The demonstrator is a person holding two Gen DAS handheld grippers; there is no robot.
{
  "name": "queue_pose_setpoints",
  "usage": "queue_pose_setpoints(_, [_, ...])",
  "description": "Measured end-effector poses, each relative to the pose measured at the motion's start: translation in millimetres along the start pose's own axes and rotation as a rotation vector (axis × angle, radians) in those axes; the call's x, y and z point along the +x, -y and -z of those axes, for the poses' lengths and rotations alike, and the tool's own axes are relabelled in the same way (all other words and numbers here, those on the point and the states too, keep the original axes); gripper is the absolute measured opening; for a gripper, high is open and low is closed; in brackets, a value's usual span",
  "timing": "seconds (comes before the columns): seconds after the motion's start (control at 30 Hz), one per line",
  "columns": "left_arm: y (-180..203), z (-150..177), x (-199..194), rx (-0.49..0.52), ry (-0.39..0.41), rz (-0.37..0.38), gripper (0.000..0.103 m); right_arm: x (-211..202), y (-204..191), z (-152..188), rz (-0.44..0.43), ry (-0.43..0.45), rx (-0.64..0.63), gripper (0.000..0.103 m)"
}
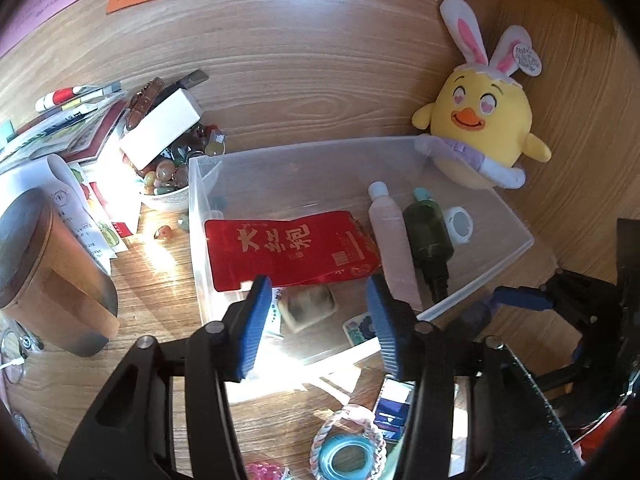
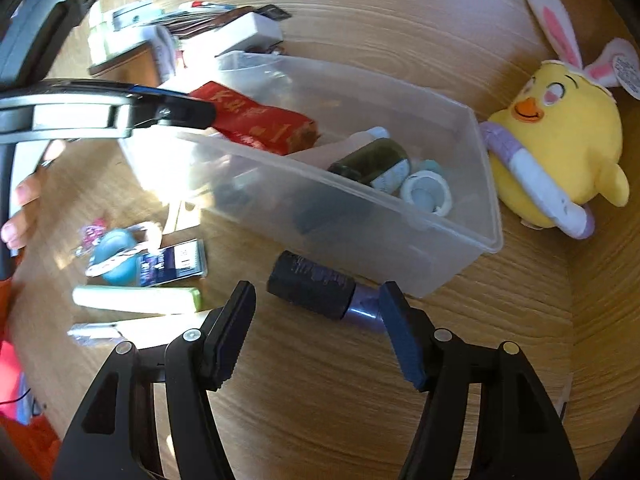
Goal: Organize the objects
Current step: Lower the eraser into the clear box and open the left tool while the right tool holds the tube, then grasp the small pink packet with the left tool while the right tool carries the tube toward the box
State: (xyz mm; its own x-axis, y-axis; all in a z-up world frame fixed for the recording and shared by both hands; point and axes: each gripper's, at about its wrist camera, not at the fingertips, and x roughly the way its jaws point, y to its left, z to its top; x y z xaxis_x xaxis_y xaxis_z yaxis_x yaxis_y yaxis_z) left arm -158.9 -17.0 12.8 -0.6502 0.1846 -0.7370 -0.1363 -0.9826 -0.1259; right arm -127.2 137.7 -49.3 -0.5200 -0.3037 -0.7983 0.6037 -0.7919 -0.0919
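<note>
Right claw (image 2: pixel 318 334), jaws parted and empty, hangs over dark bottle (image 2: pixel 316 286) near clear bin (image 2: pixel 460 216); next: close on it.

Hard sunlight glares white on the wooden table (image 1: pixel 280 376) beside the clear bin (image 1: pixel 516 240), casting sharp shadows. Right wrist view shows motion blur at left. Both views bow heavily, with dark vignetted corners.

We can't read the small items (image 1: pixel 308 306) under the red packet (image 1: pixel 288 254) in the clear bin (image 1: pixel 516 248): washed out by glare. Near-left table clutter (image 2: pixel 132 264) is motion-blurred in the right wrist view. Plush chick's ear tag (image 2: pixel 628 70) is cut by the frame edge.
</note>
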Motion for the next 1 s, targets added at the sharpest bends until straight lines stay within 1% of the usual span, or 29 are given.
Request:
queue_pose_setpoints(0.1, [1.7,1.8,-11.2,0.003,0.022,0.011,0.052,6.2,-4.6,-4.1,0.039,-0.001,-0.036,0.06])
queue_pose_setpoints(0.23, [5.0,8.3,-34.1,0.016,0.068,0.016,0.057,18.3,-7.9,-5.6,0.039,-0.039,-0.056,0.06])
queue_pose_setpoints(0.3, [5.3,11.9,-43.9,0.023,0.085,0.016,0.06,19.9,-5.7,-4.2,0.023,-0.051,-0.044,0.058])
queue_pose_setpoints(0.33, [5.7,14.2,-48.2,0.027,0.092,0.014,0.061,19.1,-4.0,-2.9,0.006,-0.057,-0.034,0.057])
queue_pose_setpoints(0.37, [6.3,17.0,-52.6,0.031,0.098,0.012,0.061,17.2,-2.7,-0.9,0.002,-0.057,-0.027,0.052])
queue_pose_setpoints(0.4, [6.9,20.3,-56.5,0.035,0.103,0.01,0.062,15.5,-2.1,0.7,0.006,-0.054,-0.025,0.049])
queue_pose_setpoints(0.47, [8.3,26.9,-61.6,0.04,0.107,0.006,0.062,11.1,-1.6,5.6,0.004,-0.048,-0.018,0.041])
queue_pose_setpoints(0.5, [8.5,31.1,-63.6,0.04,0.107,0.004,0.062,9.1,-1.8,7.6,0.004,-0.043,-0.015,0.04])
queue_pose_setpoints(0.53, [8.6,35.7,-65.2,0.042,0.104,0.003,0.062,6.5,-2.7,10.1,0.005,-0.035,-0.014,0.034])
queue_pose_setpoints(0.57, [8.8,39.8,-66.1,0.044,0.102,-0.001,0.062,3.4,-4.1,13.0,0.006,-0.032,-0.015,0.026])
queue_pose_setpoints(0.6, [8.8,43.3,-66.7,0.045,0.099,-0.006,0.062,0.6,-4.5,15.0,0.0,-0.027,-0.009,0.023])
queue_pose_setpoints(0.67, [7.3,51.7,-66.1,0.046,0.086,-0.017,0.062,-8.8,-4.9,19.3,-0.021,0.004,0.01,0.023])
queue_pose_setpoints(0.73, [4.0,60.2,-63.4,0.039,0.067,-0.028,0.062,-15.5,-7.8,19.7,-0.015,0.03,0.016,0.023])
queue_pose_setpoints(0.87, [-8.9,78.6,-55.0,0.009,0.018,-0.046,0.062,-35.8,-4.8,20.8,-0.032,0.083,0.045,0.023])
queue_pose_setpoints(1.0, [-20.1,93.1,-49.6,-0.022,-0.012,-0.055,0.062,-58.6,-1.8,16.3,-0.034,0.145,0.07,0.023])
